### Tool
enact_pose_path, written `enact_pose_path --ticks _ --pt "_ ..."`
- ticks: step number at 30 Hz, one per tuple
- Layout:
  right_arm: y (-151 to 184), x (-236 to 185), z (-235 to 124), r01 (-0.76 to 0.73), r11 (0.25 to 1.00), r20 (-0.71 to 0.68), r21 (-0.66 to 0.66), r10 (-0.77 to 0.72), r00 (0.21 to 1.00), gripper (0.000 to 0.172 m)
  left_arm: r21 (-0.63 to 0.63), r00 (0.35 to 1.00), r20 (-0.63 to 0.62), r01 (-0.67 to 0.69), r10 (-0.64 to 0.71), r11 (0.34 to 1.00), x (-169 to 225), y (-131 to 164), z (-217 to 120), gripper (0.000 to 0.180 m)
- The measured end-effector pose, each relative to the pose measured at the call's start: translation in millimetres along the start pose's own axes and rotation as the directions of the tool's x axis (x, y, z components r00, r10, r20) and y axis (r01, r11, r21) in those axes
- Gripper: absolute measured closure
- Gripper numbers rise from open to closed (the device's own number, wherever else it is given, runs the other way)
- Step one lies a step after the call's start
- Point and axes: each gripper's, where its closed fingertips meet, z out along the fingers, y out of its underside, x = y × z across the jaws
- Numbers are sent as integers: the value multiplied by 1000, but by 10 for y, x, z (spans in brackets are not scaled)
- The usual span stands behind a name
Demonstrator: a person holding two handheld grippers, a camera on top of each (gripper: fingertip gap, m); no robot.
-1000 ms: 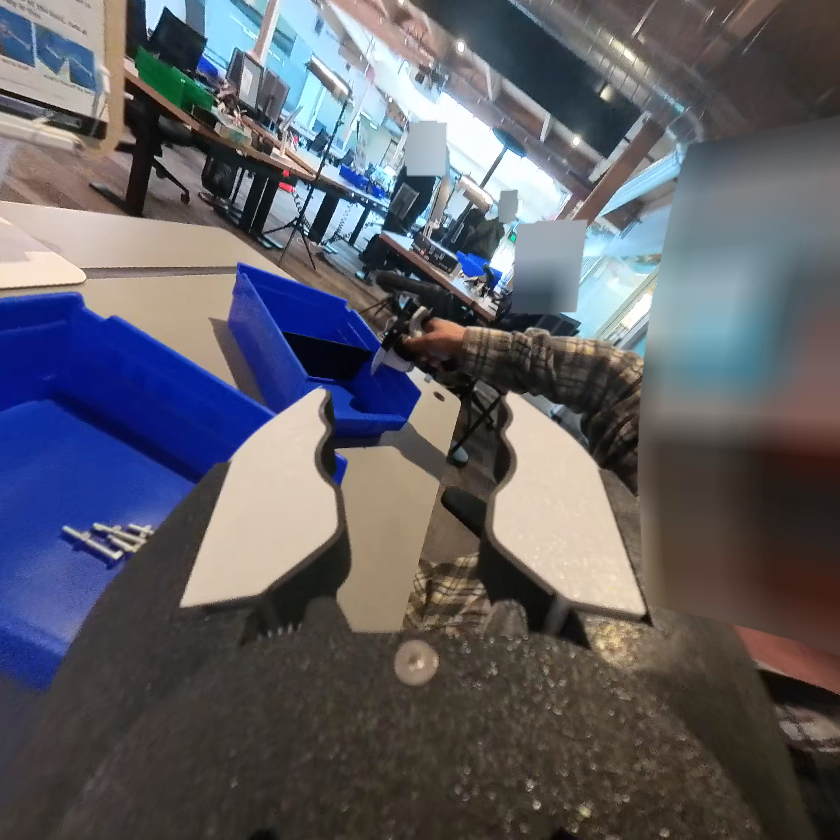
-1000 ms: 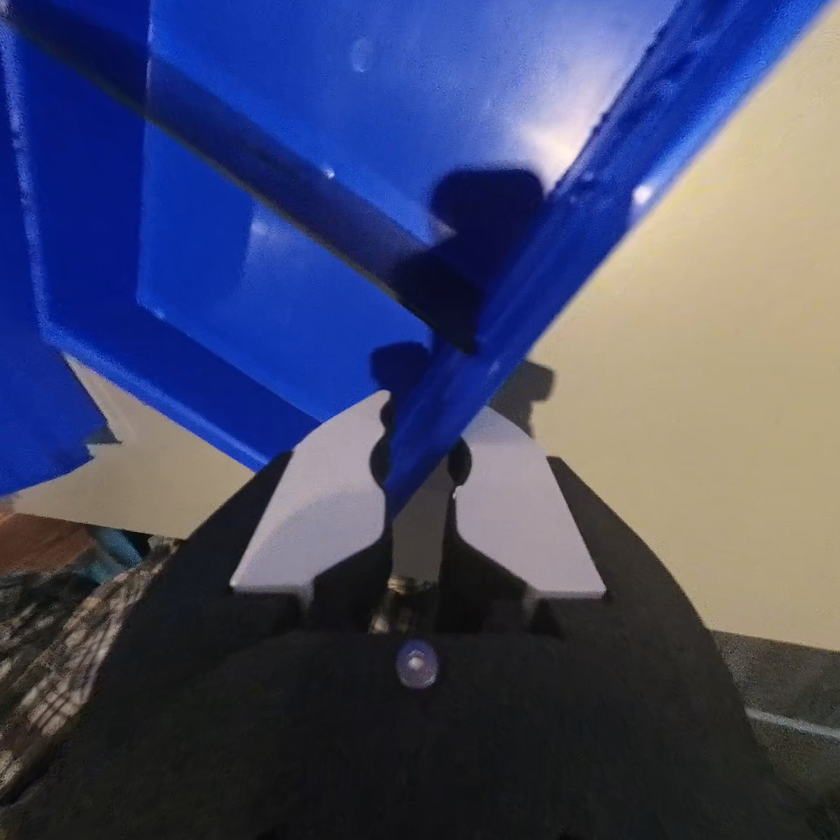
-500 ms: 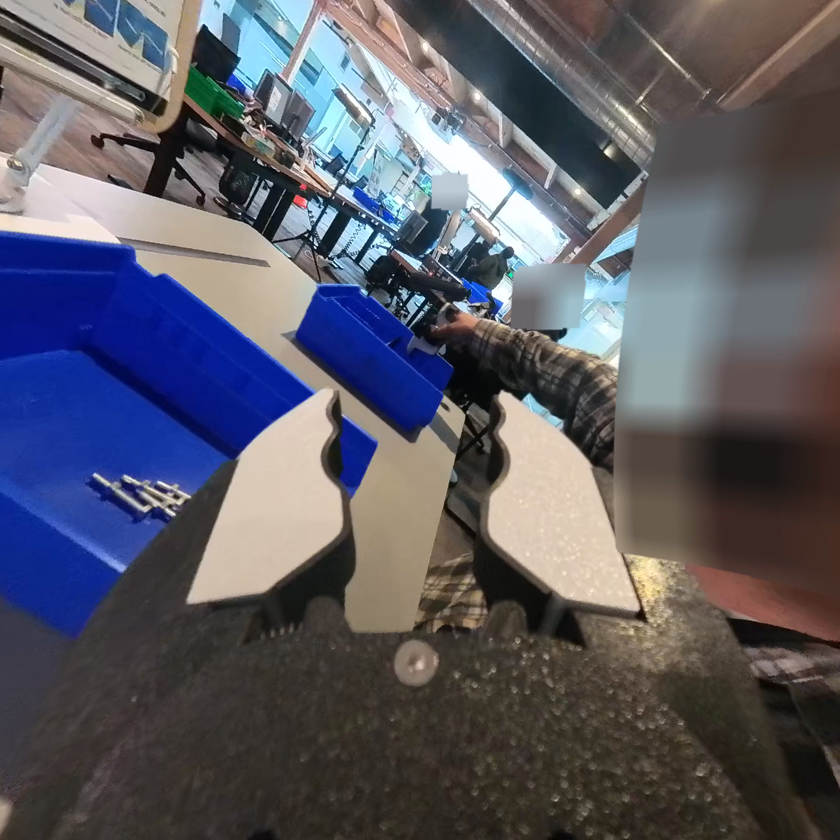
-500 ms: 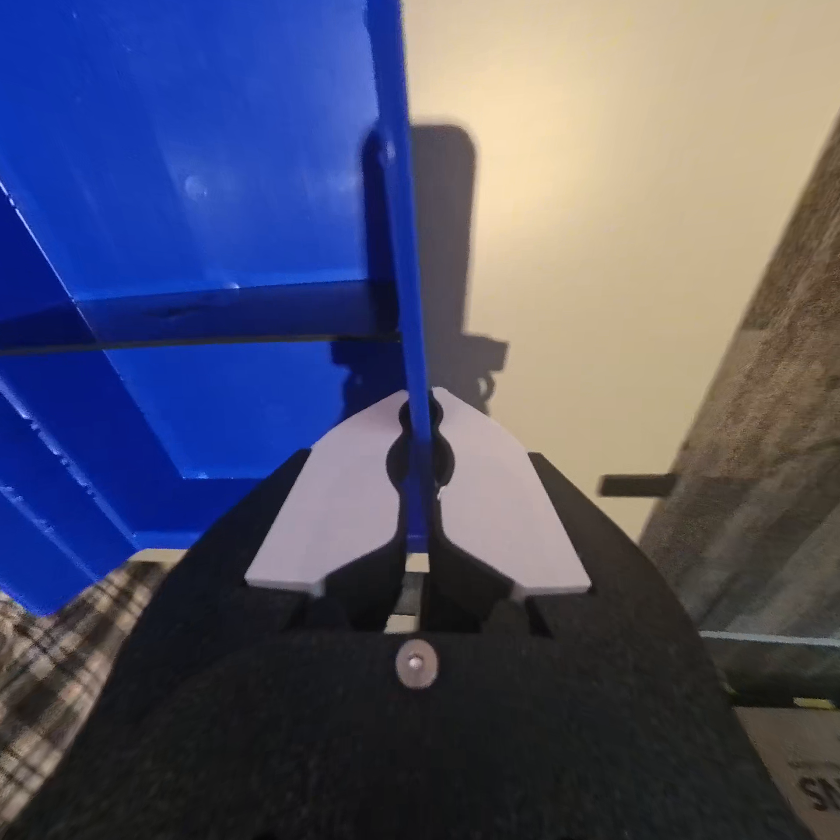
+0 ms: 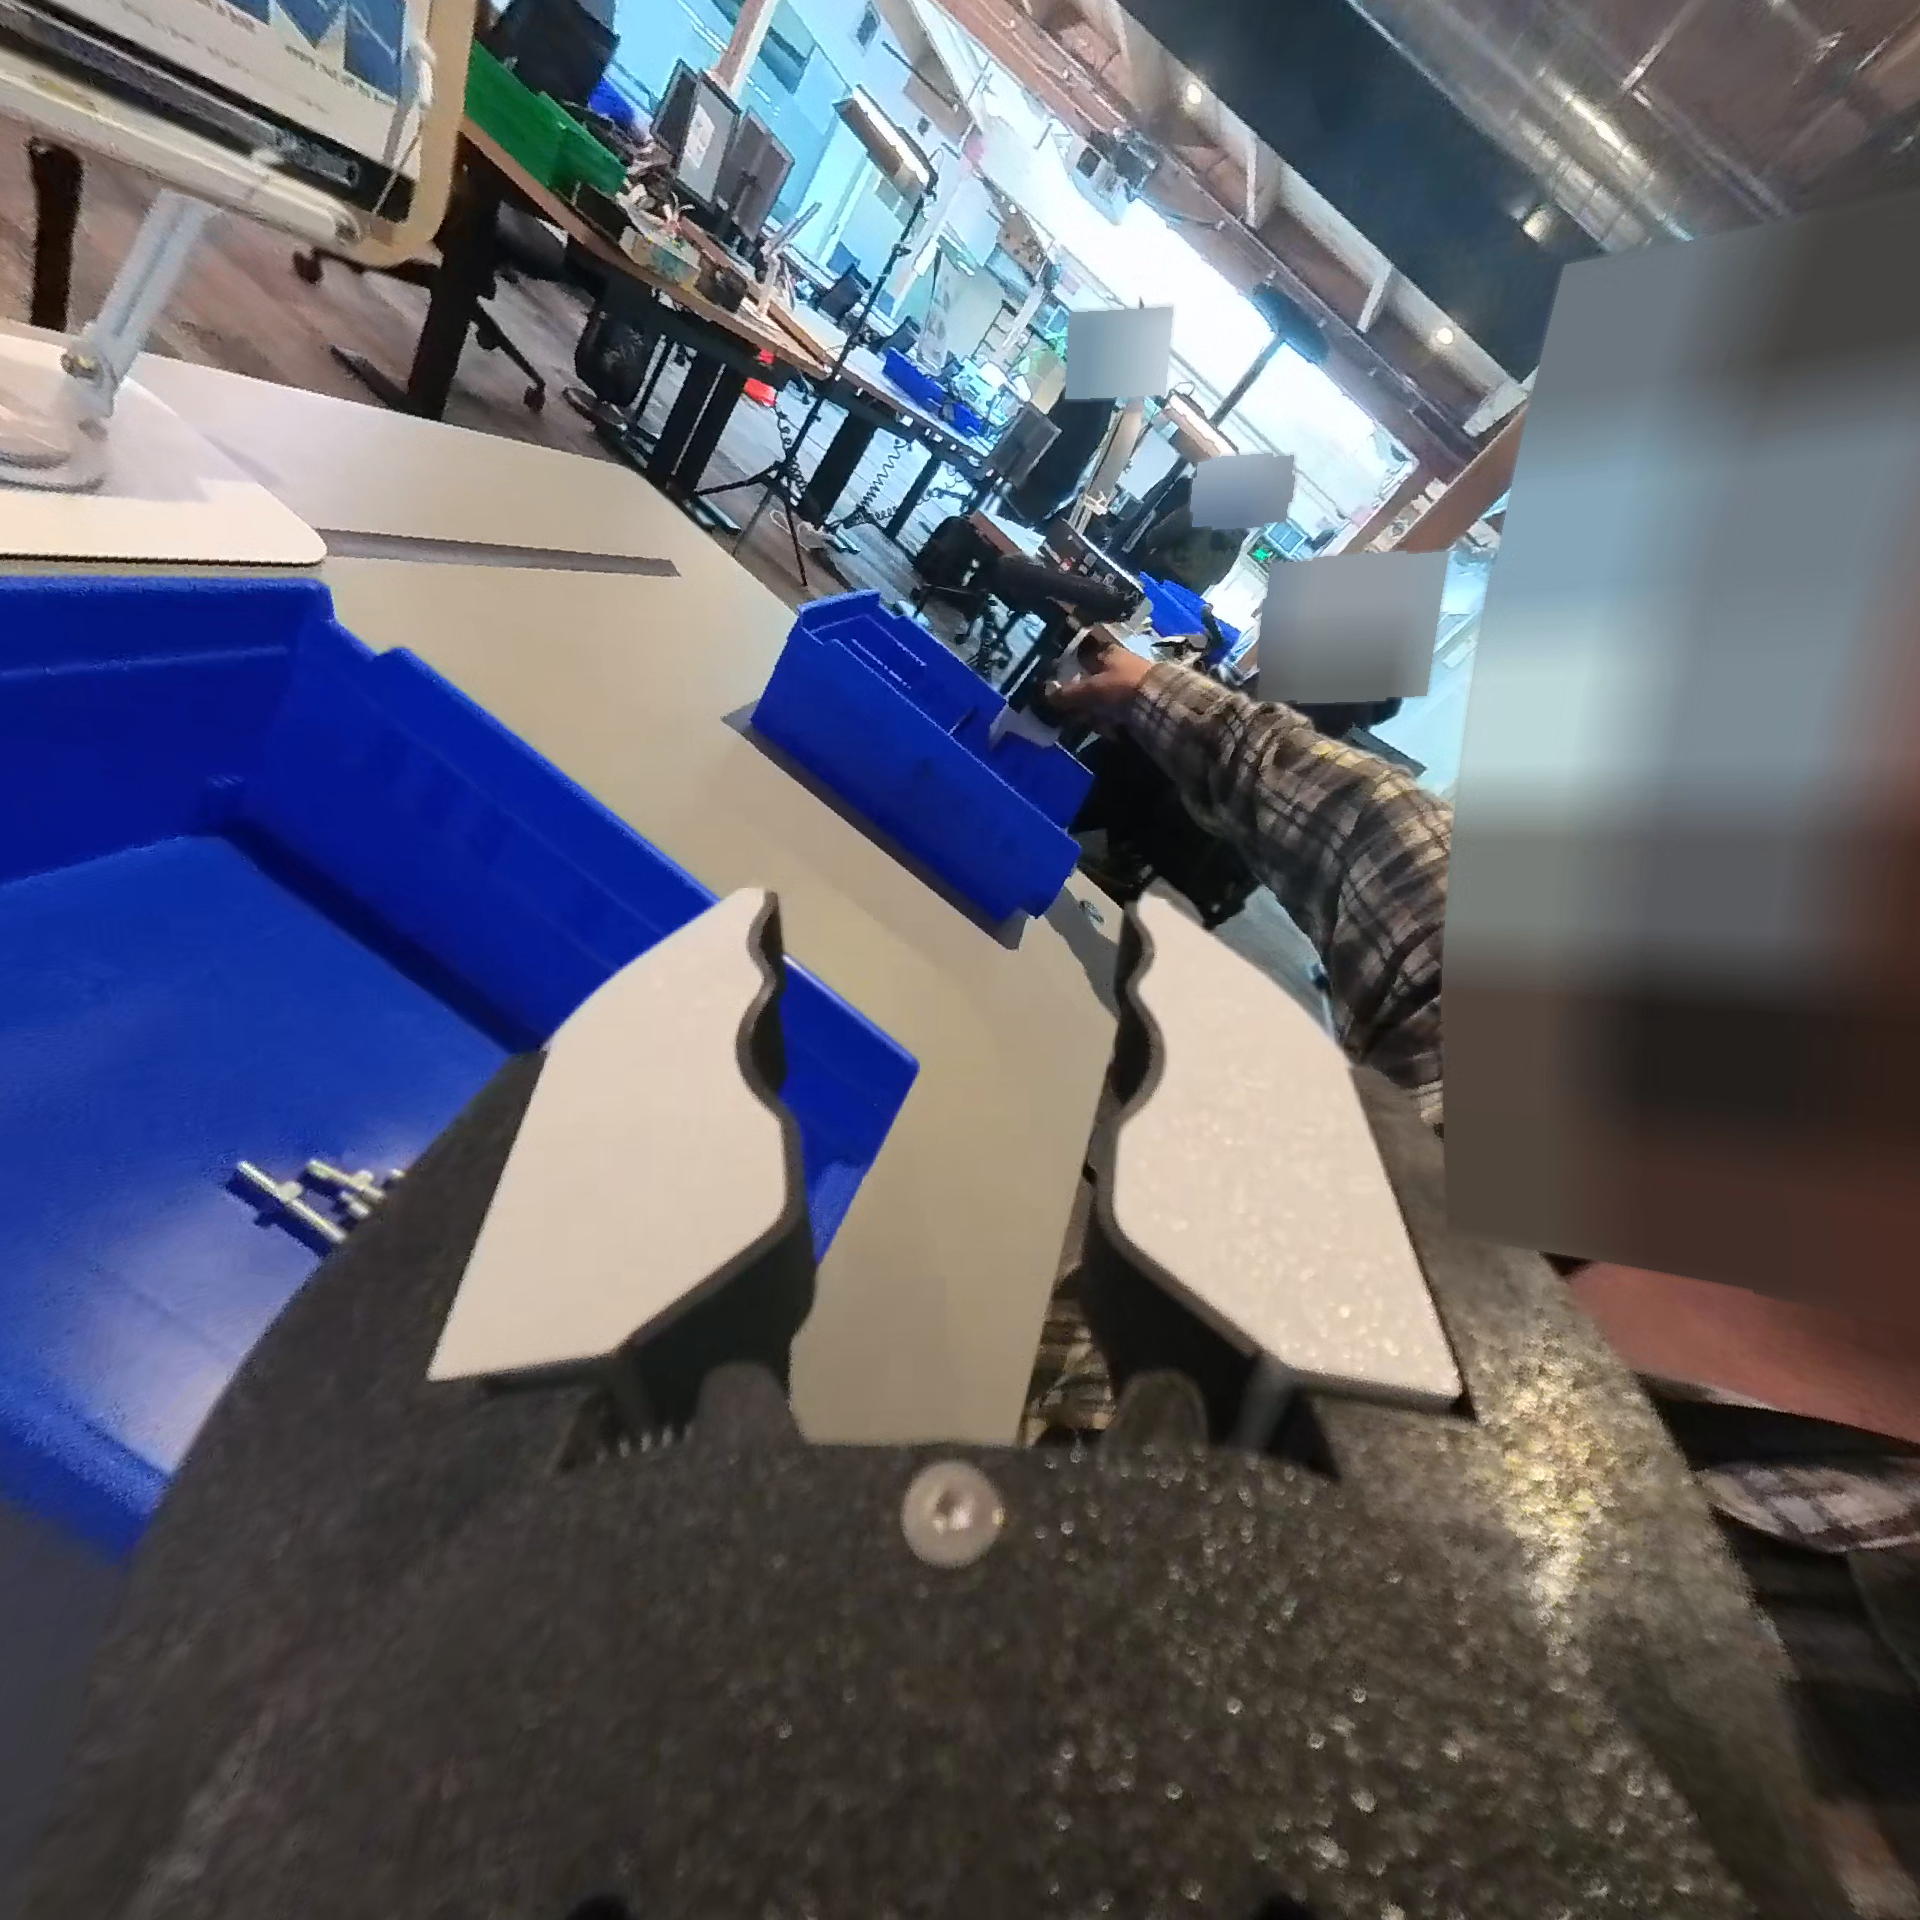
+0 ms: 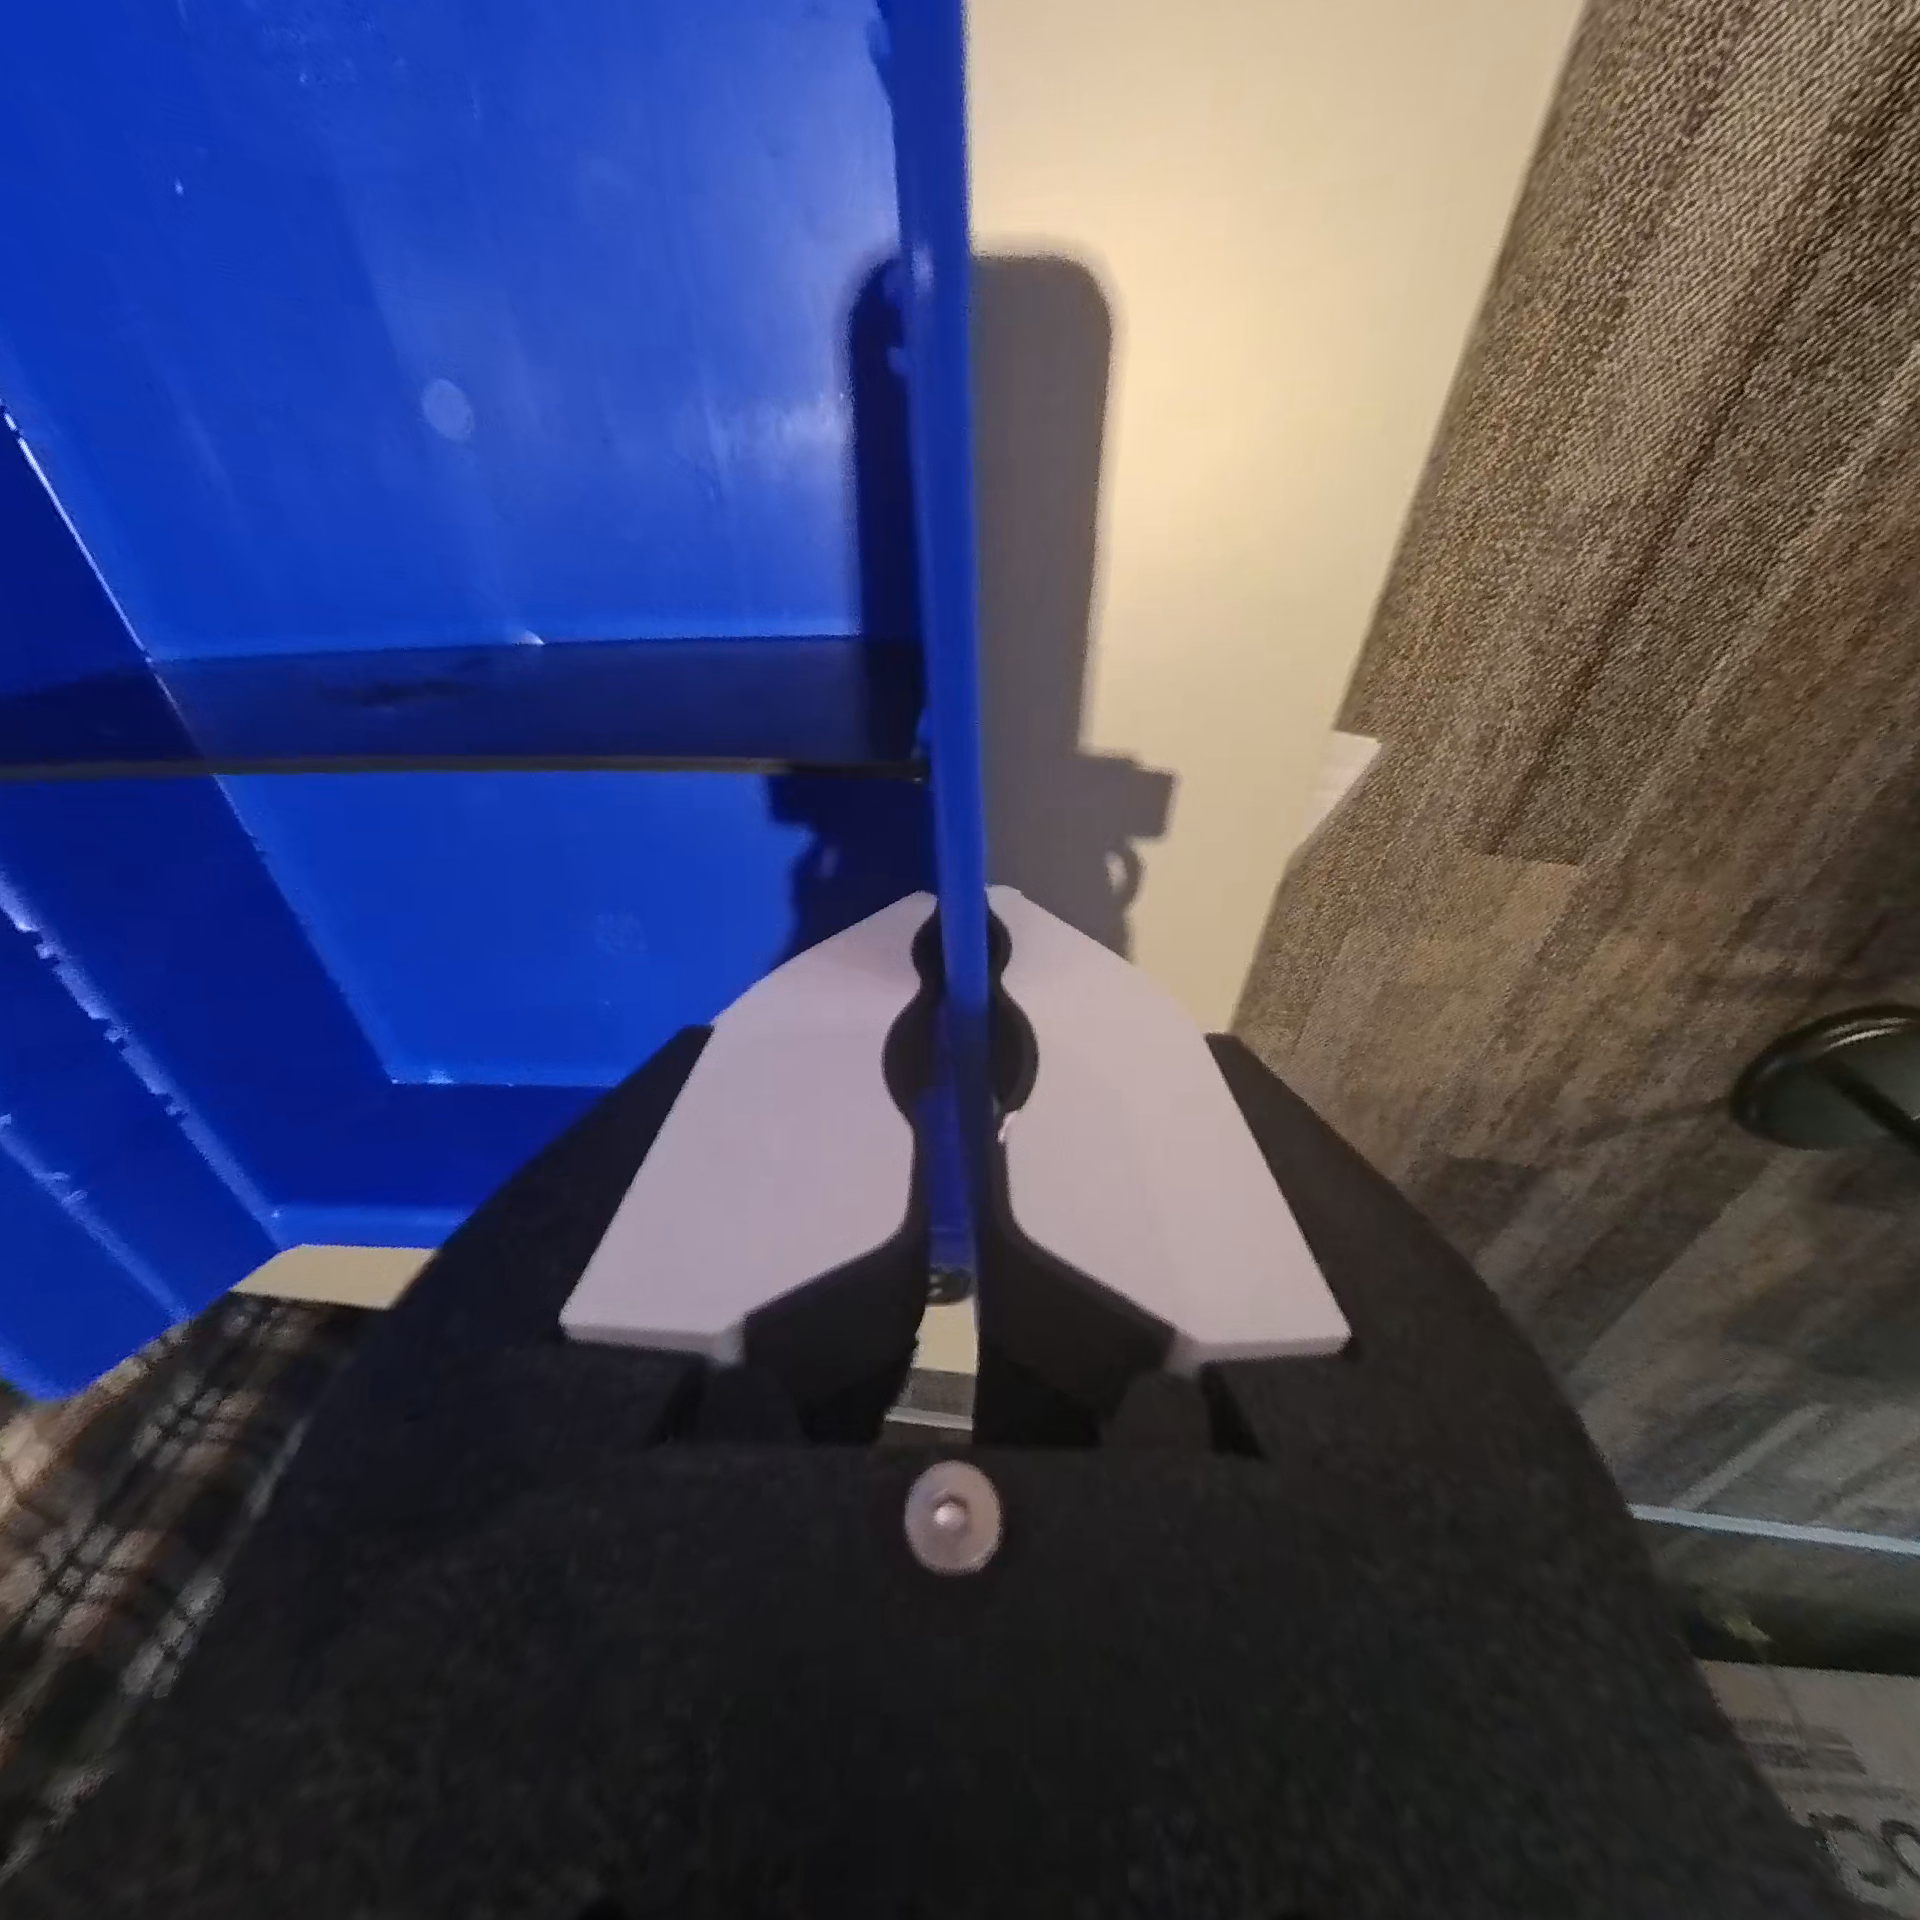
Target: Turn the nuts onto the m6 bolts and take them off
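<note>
My left gripper (image 5: 948, 914) is open and empty, above the table (image 5: 582, 582) beside a large blue bin (image 5: 499, 748). Several silver bolts (image 5: 312, 1195) lie on that bin's floor, partly hidden by my gripper body. Farther off stands a small blue bin (image 5: 904, 758). My right gripper (image 5: 1023, 727), held by a hand in a plaid sleeve, grips its far corner. In the right wrist view my right gripper (image 6: 961, 914) is shut on the thin blue bin wall (image 6: 940, 520), both pads pressed against it. I see no nuts.
The table edge runs close to the small bin on the right, with grey carpet floor (image 6: 1662, 520) and a black round base (image 6: 1829, 1081) beyond. A white stand base (image 5: 156, 509) sits at the table's back left. Desks and people are far behind. Spacing between my two grippers at the tips: around 70 cm.
My right gripper's fingers closed from a loose straddle onto the small bin's wall and stay clamped. The small bin swung and now lies flatter and farther from my left gripper, which stays open.
</note>
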Motion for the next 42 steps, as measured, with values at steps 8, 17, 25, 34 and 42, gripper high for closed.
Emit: enact_pose_path --ticks 8,17,25,34,42 --pt "-21 103 -7 17 1000 14 3 -17 1000 168 -23 999 37 -20 21 1000 -3 -43 154 119" --pt "110 146 -10 -36 999 14 14 36 999 168 -41 997 78 -24 27 999 11 18 72 119" --pt "174 170 -17 -71 997 -1 41 71 997 167 -52 992 122 -10 16 999 -43 88 -44 118" --pt "-146 -652 -1406 2 713 32 702 -34 999 109 -317 887 442 16 133 948 -660 253 -188 99" --pt "611 -2476 -1385 136 569 118 811 -387 915 111 -522 694 694 301 192 798 -1300 454 -526 71"
